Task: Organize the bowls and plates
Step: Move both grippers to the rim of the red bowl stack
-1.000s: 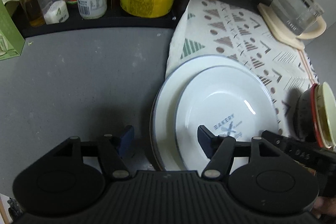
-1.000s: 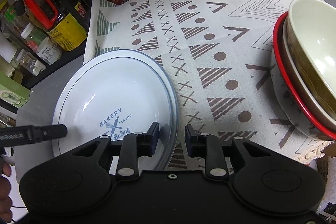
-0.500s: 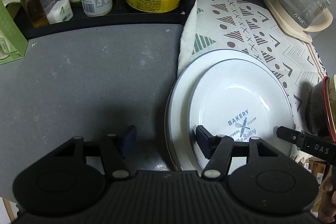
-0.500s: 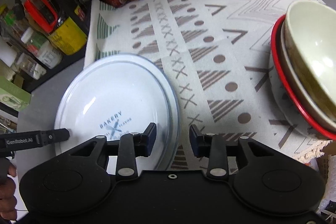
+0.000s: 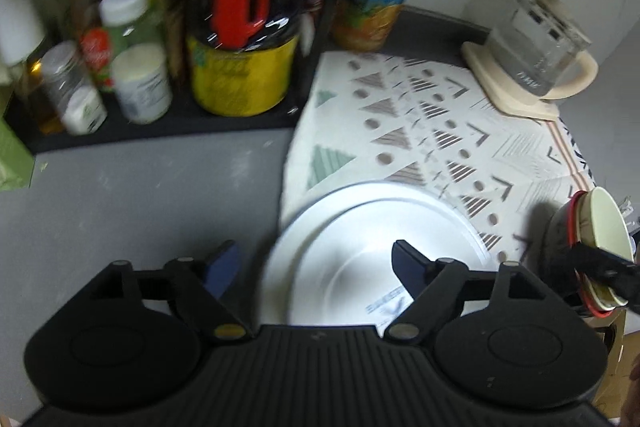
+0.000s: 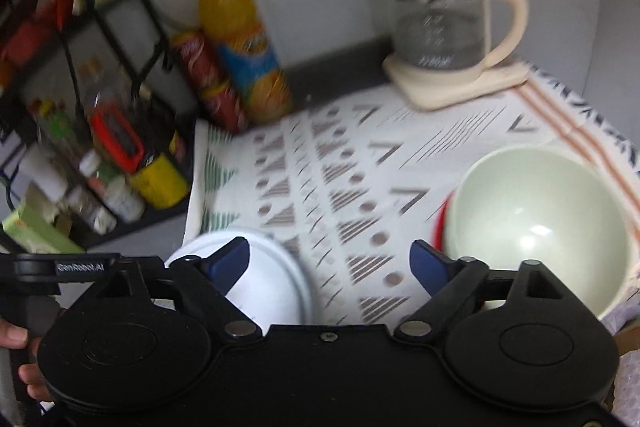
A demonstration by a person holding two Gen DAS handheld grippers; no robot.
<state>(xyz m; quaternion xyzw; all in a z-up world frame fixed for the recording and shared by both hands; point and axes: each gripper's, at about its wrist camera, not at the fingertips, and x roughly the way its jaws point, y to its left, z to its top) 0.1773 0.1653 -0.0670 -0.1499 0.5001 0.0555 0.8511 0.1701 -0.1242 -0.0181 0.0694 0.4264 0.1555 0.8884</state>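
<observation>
Two white plates (image 5: pixel 376 239) lie stacked, the smaller one with blue print on top, at the near left edge of the patterned cloth (image 5: pixel 440 131). My left gripper (image 5: pixel 314 263) hangs above their left rim, jaws opening, with nothing pressed between its blue pads. My right gripper (image 6: pixel 330 261) hovers over the cloth between the plates (image 6: pixel 276 279) and the nested bowls (image 6: pixel 536 227). Its jaws are opening and hold nothing. The top bowl is pale green and sits in a red-rimmed one (image 5: pixel 600 235). The picture is blurred by motion.
A glass kettle (image 6: pixel 440 39) on its cream base stands at the back right. A black rack (image 5: pixel 240 67) of jars and bottles lines the left. An orange drink bottle (image 6: pixel 244 51) and red cans (image 6: pixel 208 79) stand by the wall. Grey counter (image 5: pixel 140 195) lies left of the cloth.
Both grippers have risen and pulled back from the plates. The right jaws, narrow around the plates' right rim before, now stand wide. The left jaws have widened too.
</observation>
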